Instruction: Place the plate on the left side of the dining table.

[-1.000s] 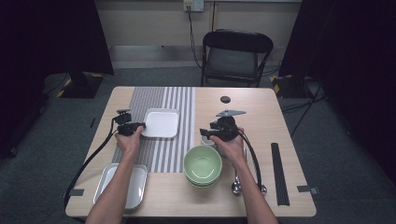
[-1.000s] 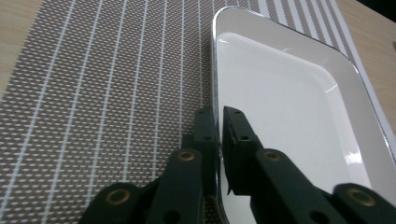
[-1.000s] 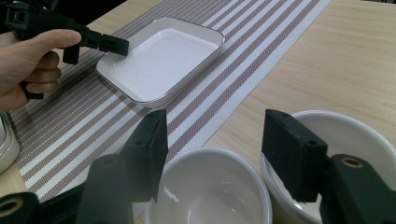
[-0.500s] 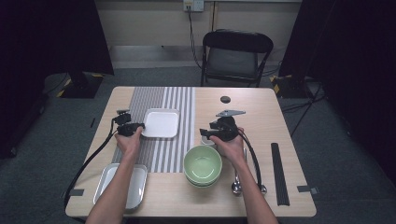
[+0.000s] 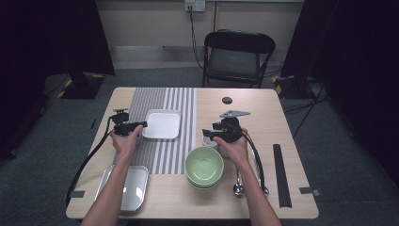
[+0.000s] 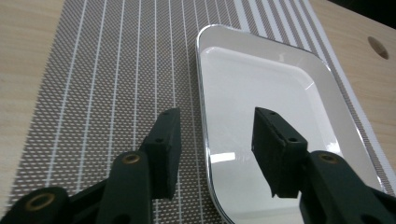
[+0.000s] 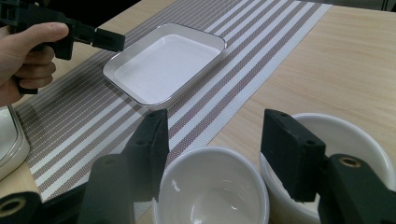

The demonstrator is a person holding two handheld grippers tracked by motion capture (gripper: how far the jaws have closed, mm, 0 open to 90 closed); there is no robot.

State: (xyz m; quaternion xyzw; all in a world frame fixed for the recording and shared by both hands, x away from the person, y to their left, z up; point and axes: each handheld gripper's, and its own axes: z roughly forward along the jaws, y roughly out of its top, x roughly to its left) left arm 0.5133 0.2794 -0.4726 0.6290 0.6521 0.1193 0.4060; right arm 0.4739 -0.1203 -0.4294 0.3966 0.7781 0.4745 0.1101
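- The white square plate [image 5: 162,124] lies flat on the striped grey placemat [image 5: 162,155], toward the far end of it, left of the middle of the wooden surface [image 5: 263,113].
- The left hand-held gripper [image 5: 140,125] sits at the plate's left rim; its jaws have just been opening and now stand apart, one over the placemat and one over the plate's inside, with the rim between them and neither pad pressing on it. So it is released.
- In the left gripper view the plate [image 6: 261,121] runs away from the jaws, its glossy rim edged with a dark line.
- The right hand-held gripper [image 5: 207,135] hovers right of the placemat, jaws apart and grasping nothing, above two small white cups [image 7: 210,186] that stand just beside each other.
- In the right gripper view the plate [image 7: 163,60] lies beyond the cups, with the left hand [image 7: 28,51] and its gripper at the plate's corner.
- A stack of green bowls [image 5: 203,165] stands near the front edge, just in front of the cups.
- A second white plate [image 5: 123,186] lies at the front left corner.
- Spoons [image 5: 238,186] lie right of the bowls, and black chopsticks [image 5: 280,174] lie farther right.
- A black folding chair [image 5: 235,56] stands behind the surface.
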